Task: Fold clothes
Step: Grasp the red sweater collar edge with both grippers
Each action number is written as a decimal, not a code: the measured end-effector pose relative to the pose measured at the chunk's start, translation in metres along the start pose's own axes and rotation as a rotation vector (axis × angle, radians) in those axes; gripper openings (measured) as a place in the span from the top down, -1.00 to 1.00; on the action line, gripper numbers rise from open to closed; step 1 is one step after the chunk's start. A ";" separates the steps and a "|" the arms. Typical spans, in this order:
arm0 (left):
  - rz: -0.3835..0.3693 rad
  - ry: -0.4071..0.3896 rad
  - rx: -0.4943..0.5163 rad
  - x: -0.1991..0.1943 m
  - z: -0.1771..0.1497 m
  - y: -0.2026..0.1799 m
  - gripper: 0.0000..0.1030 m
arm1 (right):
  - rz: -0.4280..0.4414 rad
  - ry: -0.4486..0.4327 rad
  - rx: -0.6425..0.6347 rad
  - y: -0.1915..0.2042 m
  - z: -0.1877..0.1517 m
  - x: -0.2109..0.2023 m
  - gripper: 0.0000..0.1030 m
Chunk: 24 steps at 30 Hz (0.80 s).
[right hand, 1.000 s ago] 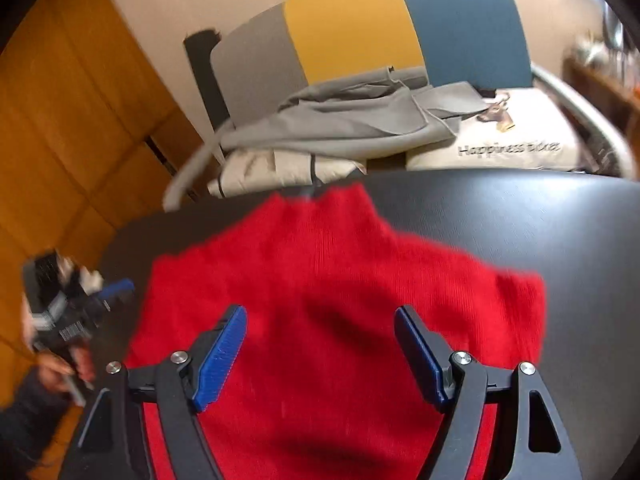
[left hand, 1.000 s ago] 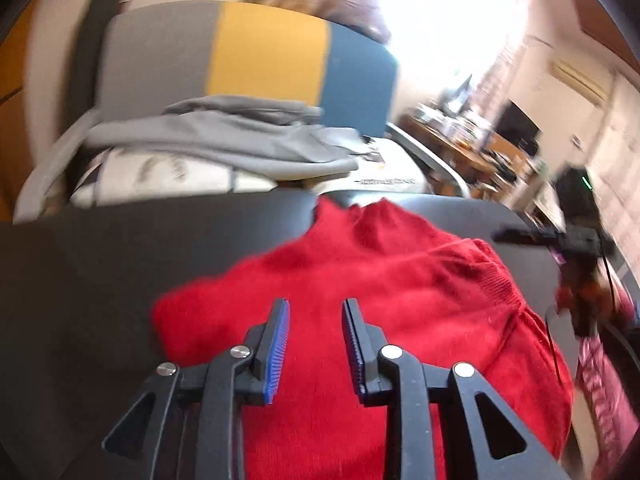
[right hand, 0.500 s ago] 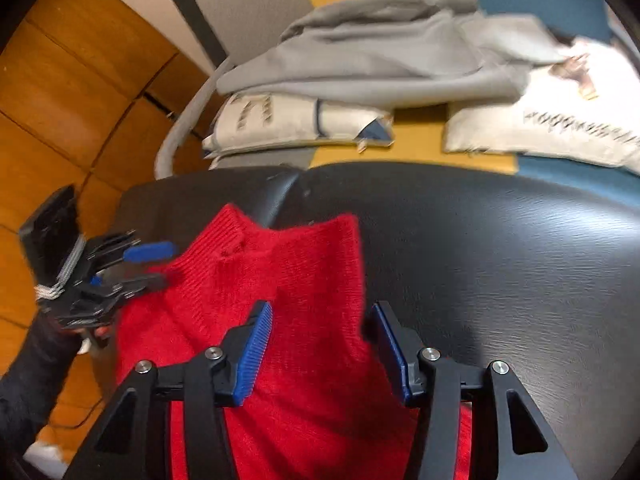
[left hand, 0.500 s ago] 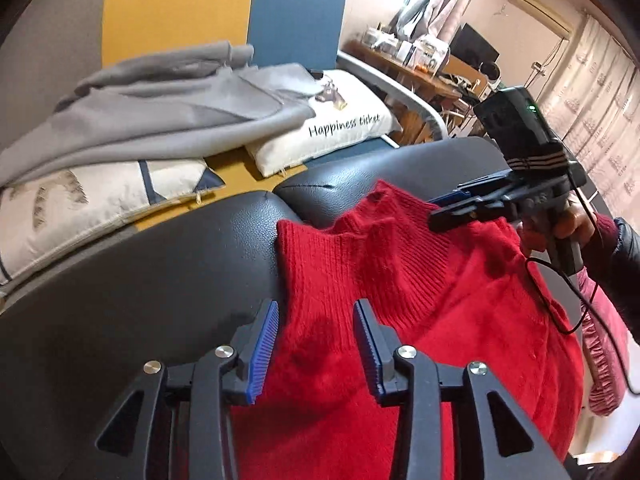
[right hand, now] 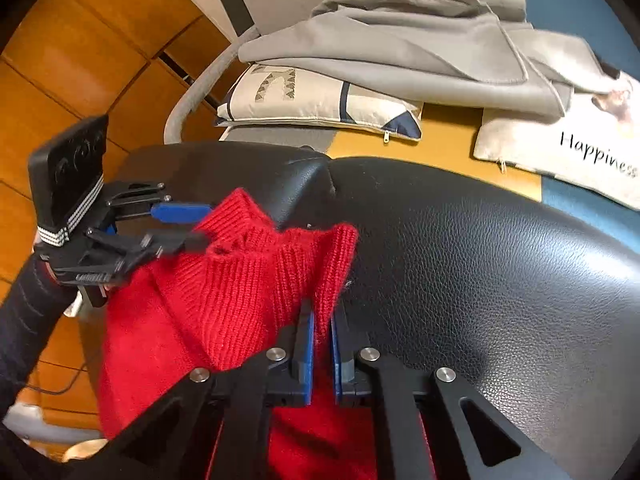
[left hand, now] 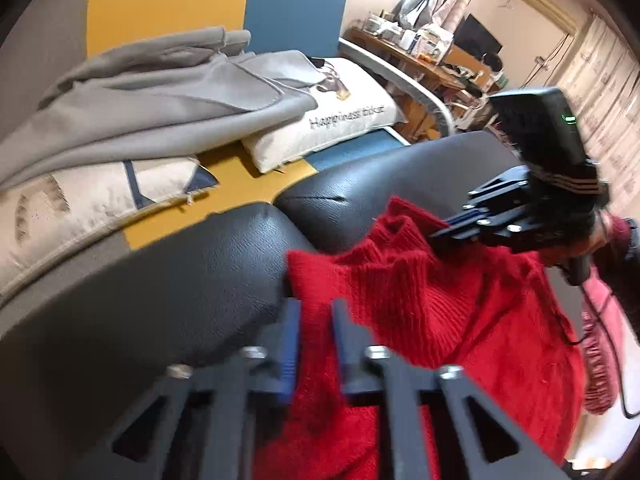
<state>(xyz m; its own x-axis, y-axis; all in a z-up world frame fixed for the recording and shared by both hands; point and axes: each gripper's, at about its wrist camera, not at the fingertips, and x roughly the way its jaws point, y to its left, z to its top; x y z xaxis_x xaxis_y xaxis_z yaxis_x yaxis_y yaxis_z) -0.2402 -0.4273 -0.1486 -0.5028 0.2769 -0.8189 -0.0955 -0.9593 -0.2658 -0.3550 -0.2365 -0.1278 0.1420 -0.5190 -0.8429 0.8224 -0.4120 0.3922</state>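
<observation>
Sweater (right hand: 224, 304): soft, limp knit; both grippers, left (left hand: 314, 320) and right (right hand: 322, 320), apparently pinch its ribbed edge.

Black leather cushion (right hand: 480, 264): glossy, seamed down the middle. Sofa (left hand: 168, 16) behind it: panels of grey, yellow, blue. Grey garment (right hand: 400, 52): heaped over two cushions. Patterned cushion (right hand: 320, 108) (navy trim, zip at one corner). Cream cushion (left hand: 332, 124), lettered "Happiness". Cluttered wooden desk (left hand: 420, 56), far background. Wood-panelled wall (right hand: 60, 64).
</observation>
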 end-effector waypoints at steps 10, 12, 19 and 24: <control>-0.007 -0.168 0.008 -0.059 -0.014 -0.025 0.89 | -0.081 -0.057 -0.110 0.037 -0.003 -0.050 0.86; -0.009 -0.202 0.025 -0.073 -0.023 -0.036 0.89 | -0.077 -0.078 -0.116 0.045 -0.012 -0.061 0.86; 0.001 -0.244 0.039 -0.097 -0.067 -0.060 0.89 | -0.073 -0.134 -0.102 0.059 -0.062 -0.086 0.86; 0.027 -0.212 0.047 -0.088 -0.098 -0.068 0.89 | -0.069 -0.130 -0.068 0.058 -0.104 -0.073 0.86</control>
<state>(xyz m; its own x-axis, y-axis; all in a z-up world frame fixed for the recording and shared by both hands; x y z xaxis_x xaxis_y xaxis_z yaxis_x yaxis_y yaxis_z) -0.1049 -0.3813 -0.1085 -0.6745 0.2378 -0.6990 -0.1171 -0.9692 -0.2168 -0.2604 -0.1446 -0.0823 0.0149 -0.5856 -0.8105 0.8639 -0.4006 0.3053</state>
